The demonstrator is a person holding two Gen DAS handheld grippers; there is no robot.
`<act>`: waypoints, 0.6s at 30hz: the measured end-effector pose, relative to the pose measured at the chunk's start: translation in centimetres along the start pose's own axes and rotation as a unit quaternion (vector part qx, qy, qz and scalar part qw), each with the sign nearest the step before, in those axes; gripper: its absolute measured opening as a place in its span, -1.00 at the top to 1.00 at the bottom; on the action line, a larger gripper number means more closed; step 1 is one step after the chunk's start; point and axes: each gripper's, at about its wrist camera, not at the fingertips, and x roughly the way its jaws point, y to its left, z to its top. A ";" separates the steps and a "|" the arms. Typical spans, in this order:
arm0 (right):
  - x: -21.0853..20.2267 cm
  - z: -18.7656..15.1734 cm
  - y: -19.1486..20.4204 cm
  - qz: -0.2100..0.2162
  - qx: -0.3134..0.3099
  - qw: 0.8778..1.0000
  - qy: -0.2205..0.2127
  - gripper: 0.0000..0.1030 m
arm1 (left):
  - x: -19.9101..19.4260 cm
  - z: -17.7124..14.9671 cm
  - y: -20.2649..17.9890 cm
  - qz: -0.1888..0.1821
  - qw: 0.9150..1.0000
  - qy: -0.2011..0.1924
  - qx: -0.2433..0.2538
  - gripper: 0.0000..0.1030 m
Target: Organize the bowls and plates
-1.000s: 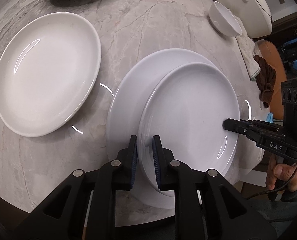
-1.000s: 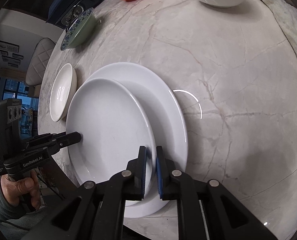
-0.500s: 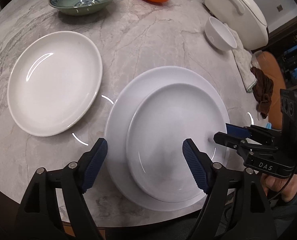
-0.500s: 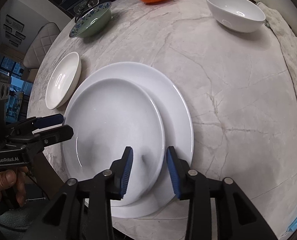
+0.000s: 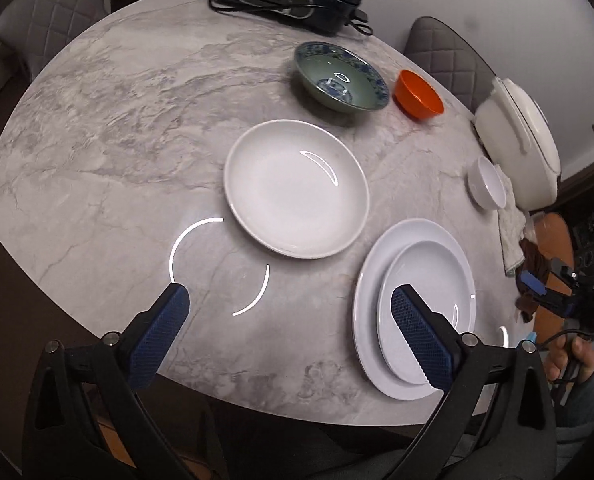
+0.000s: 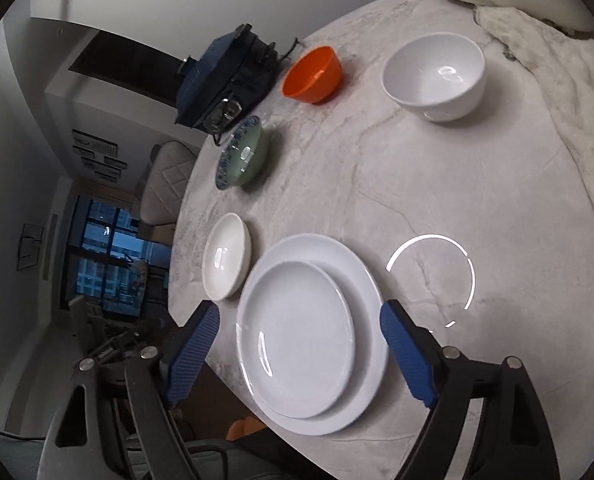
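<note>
Plates sit stacked near the table [image 5: 97, 128] edge: a small plate [image 6: 297, 340] lies inside a large plate [image 6: 361, 280], off-centre toward the near rim. Both grippers hang above with jaws spread wide and empty, the right gripper [image 6: 299, 356] straddling the stack and the left gripper [image 5: 289, 332] off to its left. Beside the stack lies a shallow dish [image 5: 295, 188], and farther off stand a green bowl [image 5: 341, 78], an orange bowl [image 5: 417, 96] and a white bowl [image 6: 435, 76].
</note>
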 end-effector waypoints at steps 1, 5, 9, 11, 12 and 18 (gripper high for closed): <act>-0.1 0.8 0.7 0.018 0.001 1.000 -0.006 -0.65 | 0.2 0.7 1.3 -0.014 1.000 0.008 -0.017 -0.99; 1.7 4.3 4.3 0.083 0.015 0.996 -0.003 -0.65 | 1.9 4.5 4.0 -0.053 0.997 0.029 -0.042 -0.99; 7.8 6.5 8.1 0.073 0.003 0.997 0.038 -0.63 | 4.8 8.2 4.1 -0.058 0.996 0.066 0.000 -0.98; 11.7 6.9 9.3 0.056 0.000 0.996 0.070 -0.51 | 6.3 9.2 4.2 -0.062 0.995 0.079 0.016 -0.97; 13.8 7.1 9.8 0.048 -0.002 0.995 0.089 -0.47 | 6.9 9.7 4.4 -0.060 0.994 0.084 0.020 -0.96; 21.7 6.3 8.4 -0.006 0.007 0.986 0.164 0.23 | 9.9 11.2 5.6 -0.041 0.993 0.101 0.051 -0.92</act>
